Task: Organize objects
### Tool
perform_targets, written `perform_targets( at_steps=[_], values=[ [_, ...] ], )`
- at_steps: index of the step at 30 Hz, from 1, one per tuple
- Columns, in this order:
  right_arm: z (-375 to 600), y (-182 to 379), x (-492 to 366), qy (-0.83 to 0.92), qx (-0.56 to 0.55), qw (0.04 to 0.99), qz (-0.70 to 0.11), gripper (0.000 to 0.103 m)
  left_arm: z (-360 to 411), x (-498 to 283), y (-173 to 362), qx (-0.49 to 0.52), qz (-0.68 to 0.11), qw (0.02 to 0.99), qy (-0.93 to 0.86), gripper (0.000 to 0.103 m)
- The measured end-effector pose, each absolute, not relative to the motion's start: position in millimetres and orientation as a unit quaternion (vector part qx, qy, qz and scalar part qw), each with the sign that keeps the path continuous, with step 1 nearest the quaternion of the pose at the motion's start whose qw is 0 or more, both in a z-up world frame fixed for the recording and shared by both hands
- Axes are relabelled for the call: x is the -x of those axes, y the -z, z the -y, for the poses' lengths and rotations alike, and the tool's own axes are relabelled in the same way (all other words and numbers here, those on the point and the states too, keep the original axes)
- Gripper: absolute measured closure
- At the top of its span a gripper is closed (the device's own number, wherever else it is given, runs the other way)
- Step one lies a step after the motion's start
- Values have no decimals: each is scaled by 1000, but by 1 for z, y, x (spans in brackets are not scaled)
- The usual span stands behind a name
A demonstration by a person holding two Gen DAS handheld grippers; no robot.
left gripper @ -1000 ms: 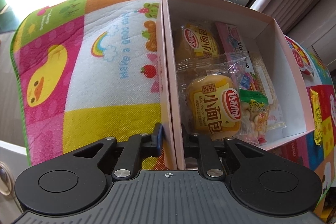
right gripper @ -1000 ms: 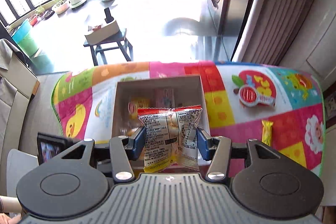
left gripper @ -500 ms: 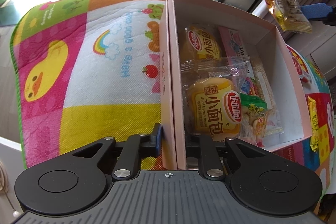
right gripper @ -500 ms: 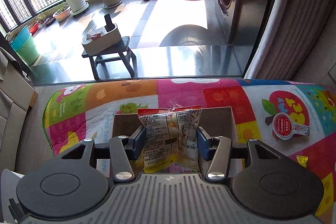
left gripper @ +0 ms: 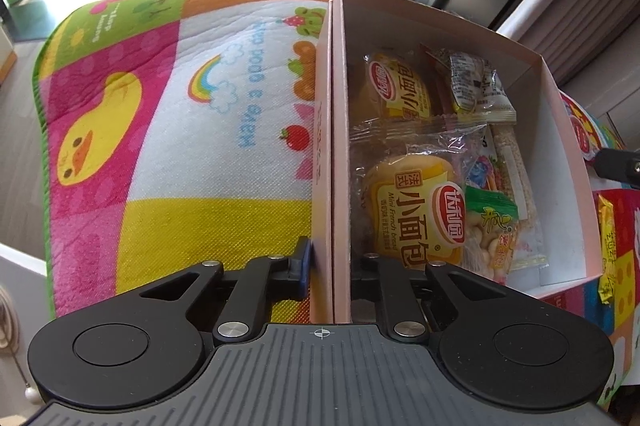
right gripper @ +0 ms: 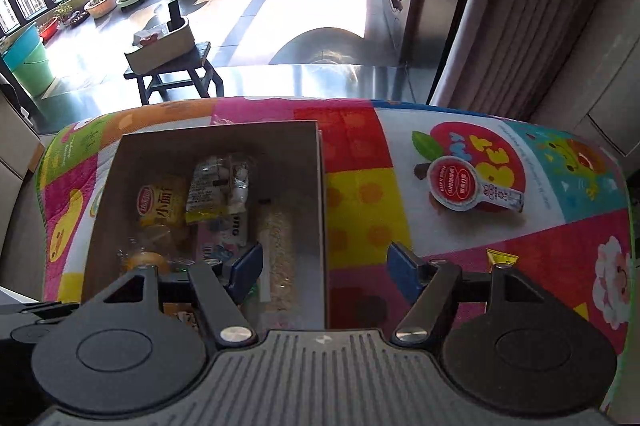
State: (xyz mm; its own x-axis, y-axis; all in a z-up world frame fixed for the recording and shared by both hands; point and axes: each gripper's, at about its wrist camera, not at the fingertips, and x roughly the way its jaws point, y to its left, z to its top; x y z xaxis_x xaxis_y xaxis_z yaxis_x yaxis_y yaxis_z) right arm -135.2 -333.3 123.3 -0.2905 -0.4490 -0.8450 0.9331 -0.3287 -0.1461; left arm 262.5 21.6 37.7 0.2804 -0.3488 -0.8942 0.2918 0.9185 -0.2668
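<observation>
The left tongs [left gripper: 330, 258] are closed on the near left wall of the pink box [left gripper: 560, 130], one blue pad pressed to the wall's outside and the other finger set inside it. The box stands on the colourful mat [left gripper: 192, 130] that covers the counter. The right tongs [right gripper: 326, 266] are seen spread wide and empty, held above the box's right wall [right gripper: 320, 194], with one pad over the box's inside and the other over the mat. Inside the box, a clear snack packet with printed text [left gripper: 472, 86] is seen lying at the far end, resting partly on a yellow mini bread pack [left gripper: 400, 86]. A second yellow mini bread pack [left gripper: 416, 218] lies nearer the left tongs, with a green-topped packet [left gripper: 492, 226] just beside it and a pale grainy bar [left gripper: 512, 170] along the right side. Outside the box, on the mat, a round red-lidded cup [right gripper: 456, 182] lies well to the right, and a small yellow sachet [right gripper: 502, 258] is partly hidden behind the right tongs' finger
</observation>
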Motion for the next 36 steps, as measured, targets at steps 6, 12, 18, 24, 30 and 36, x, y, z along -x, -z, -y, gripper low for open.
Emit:
perform_targets(
  at_steps=[6,12,18,24,30,36],
  values=[
    [305,-109,207,745,-381,428,-342,32,-17,-260,-40,18,-564,805,184,88],
    [309,-91,252,739,-359,419,-387,26,-14,-257,-41,13,-561,809,174,88],
    [343,-82,272,709,-290,463,-446,19,-16,-259,-40,31,-563,810,159,90],
    [380,-68,279,662,-284,515,-464,19,-14,-257,-40,21,-555,815,164,90],
    [392,-67,294,662,-353,514,-415,42,-19,-255,-39,33,-551,818,164,90],
    [372,-98,279,671,-396,504,-372,42,-19,-253,-39,36,-549,819,163,90]
  ],
)
